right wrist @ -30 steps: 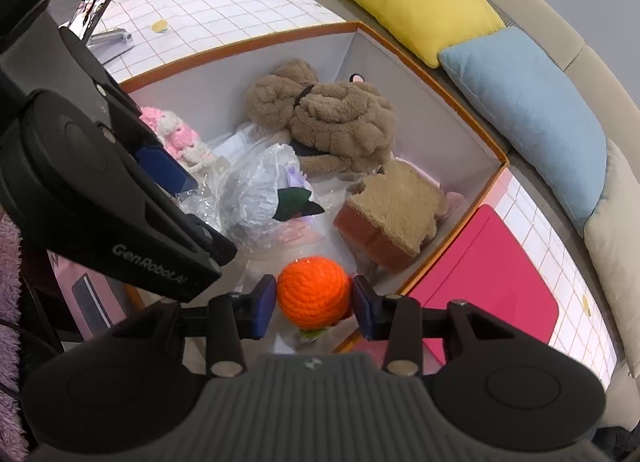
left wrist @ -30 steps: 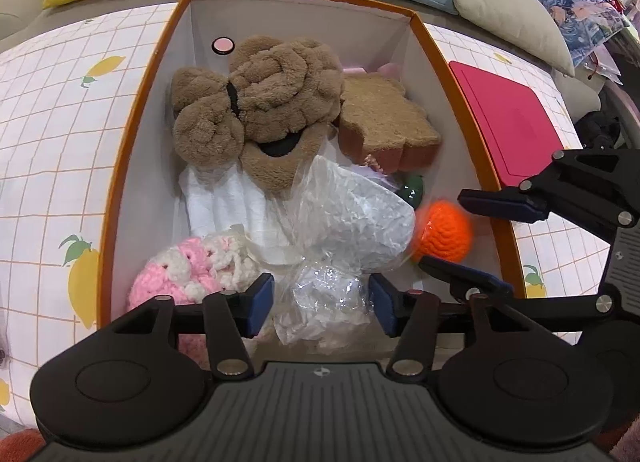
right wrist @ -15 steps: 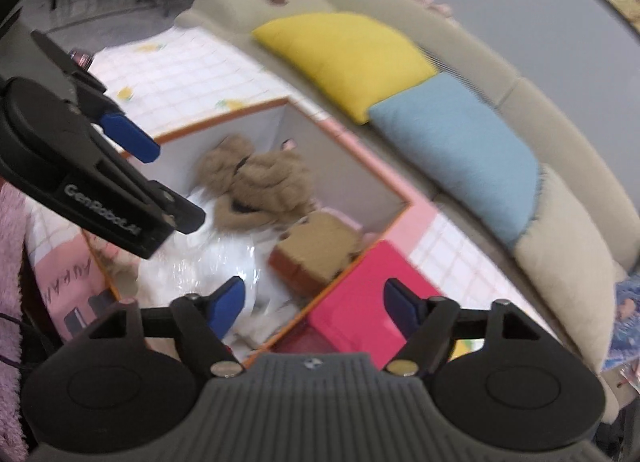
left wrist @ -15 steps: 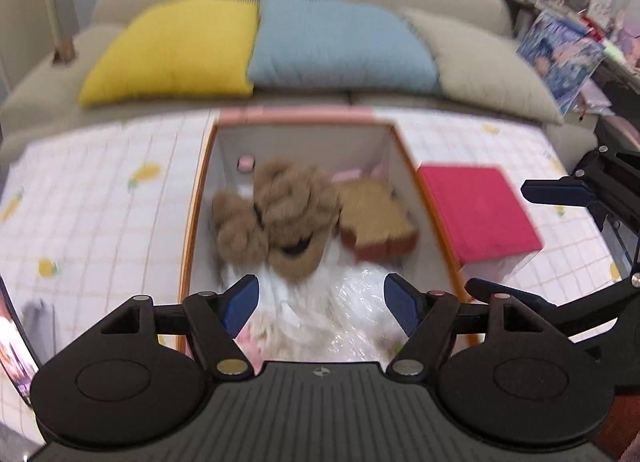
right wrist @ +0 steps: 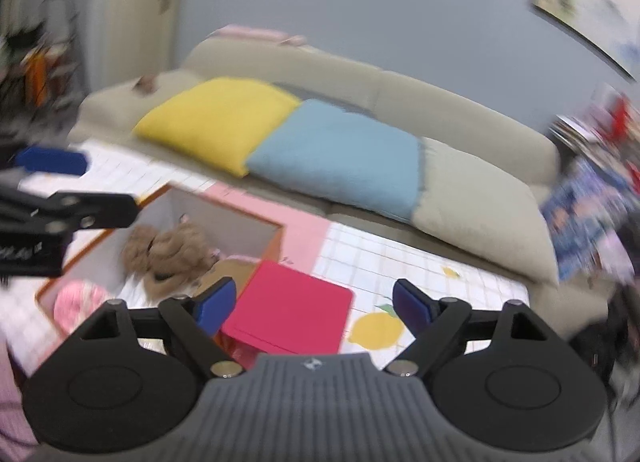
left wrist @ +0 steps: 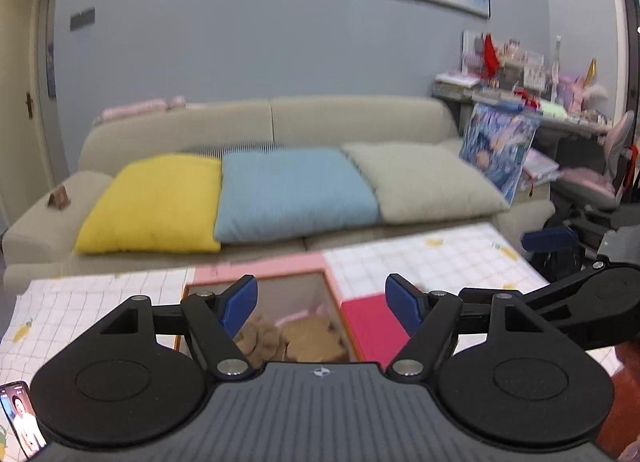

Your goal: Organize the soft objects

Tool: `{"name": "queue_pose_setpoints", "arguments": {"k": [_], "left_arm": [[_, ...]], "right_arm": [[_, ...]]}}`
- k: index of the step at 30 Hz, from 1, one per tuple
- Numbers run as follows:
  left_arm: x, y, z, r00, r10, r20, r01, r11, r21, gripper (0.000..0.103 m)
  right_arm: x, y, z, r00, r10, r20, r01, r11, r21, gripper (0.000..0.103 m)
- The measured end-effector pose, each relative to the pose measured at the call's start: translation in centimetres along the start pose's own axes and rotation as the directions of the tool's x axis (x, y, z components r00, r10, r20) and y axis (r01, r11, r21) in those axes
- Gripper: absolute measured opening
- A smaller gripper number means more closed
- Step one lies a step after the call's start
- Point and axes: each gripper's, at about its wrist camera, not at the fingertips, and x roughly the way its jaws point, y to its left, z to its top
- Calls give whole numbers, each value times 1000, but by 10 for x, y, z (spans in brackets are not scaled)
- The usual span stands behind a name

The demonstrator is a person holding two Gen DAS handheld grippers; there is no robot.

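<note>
Item: box (right wrist: 276,238), orange-rimmed, on the checked desk (right wrist: 420,262) toward its sofa-side edge, holding the soft things: brown plush (right wrist: 168,250), toast-shaped cushion (left wrist: 312,338), pink knit toy (right wrist: 76,300).
Beside it, touching: red lid (right wrist: 288,310).
Left tongs (left wrist: 322,304): jaws opening, nothing between them.
Right tongs (right wrist: 314,302): jaws opening, empty.
Handling note: we judge the packing done; we lift clear over the rim, then square the lid before pressing.
</note>
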Motion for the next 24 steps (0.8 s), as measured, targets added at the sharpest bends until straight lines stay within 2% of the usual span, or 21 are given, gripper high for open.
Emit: {"name": "queue_pose_setpoints", "arguments": {"k": [4, 9, 13, 17, 20, 24], "left_arm": [[-10, -7, -5, 998, -24, 50, 27, 998, -58, 86], [-13, -16, -15, 999, -35, 9, 35, 994, -101, 86], [-16, -23, -27, 999, -5, -42, 1, 996, -95, 88], [-17, -32, -43, 995, 49, -86, -51, 999, -15, 90], [-17, -36, -55, 993, 41, -111, -43, 999, -11, 90], [-7, -40, -70, 988, 67, -142, -66, 998, 11, 90]], "right_arm": [[-22, -13, -14, 995, -79, 53, 70, 986, 150, 96], [-38, -14, -39, 990, -137, 34, 124, 961, 246, 97], [-45, -11, -57, 988, -154, -13, 152, 948, 279, 97], [-55, -6, -74, 984, -168, -50, 175, 945, 277, 98], [-55, -2, -84, 980, -189, -67, 201, 939, 278, 98], [-45, 4, -95, 977, -188, -100, 208, 943, 260, 98]]}}
